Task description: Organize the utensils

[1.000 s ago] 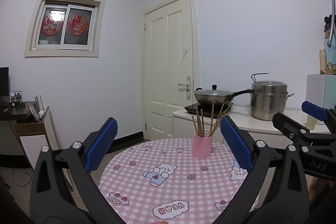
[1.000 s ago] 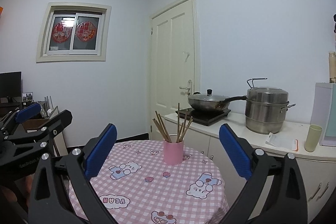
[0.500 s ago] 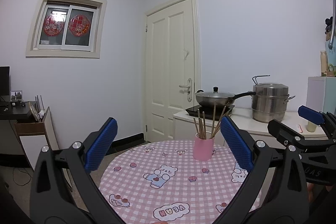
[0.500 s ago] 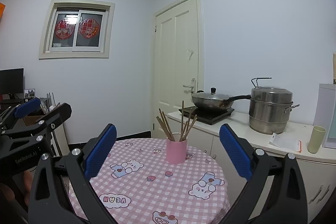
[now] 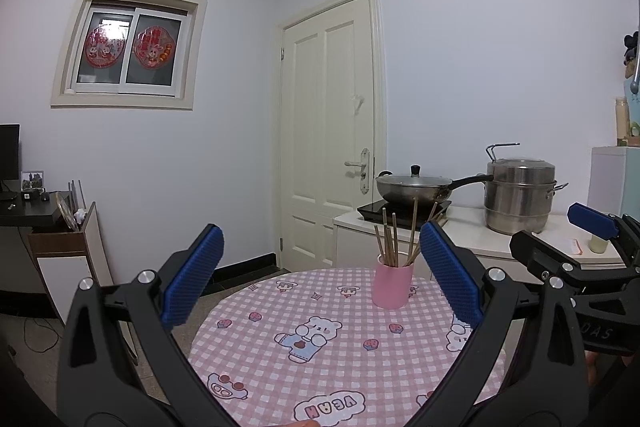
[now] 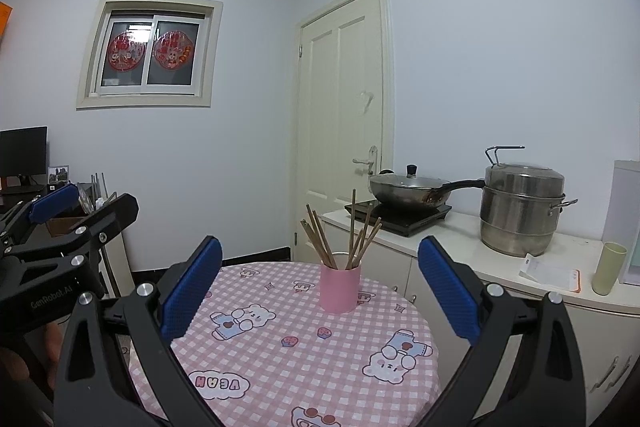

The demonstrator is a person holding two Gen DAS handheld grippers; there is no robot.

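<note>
Near the far edge of the round table [image 6: 280,355], on its pink checked cloth, stands a pink cup [image 6: 340,287] upright, and in it is a bundle of wooden chopsticks [image 6: 352,235]. Their long axes run mostly up and down; the tips point to the ceiling and fan out, some leaning to the left, some to the right, and one stands almost straight (it is the tallest one).

The right gripper [image 6: 320,291] hovers above the near part of the table with its blue pads wide apart and nothing between them. In the right wrist view the cup appears in the gap between the pads, but farther away, not touching them. The left gripper [image 5: 320,287] is also spread wide and holds nothing; in the left wrist view the cup [image 5: 393,286] stands ahead of it and close to its right pad [image 5: 450,279], whose tip partly covers the chopsticks [image 5: 394,241].

Behind the table is a white counter [image 6: 460,247] with a lidded wok [image 6: 408,187] on a black cooktop and a steel steamer pot [image 6: 520,207] beside it.
</note>
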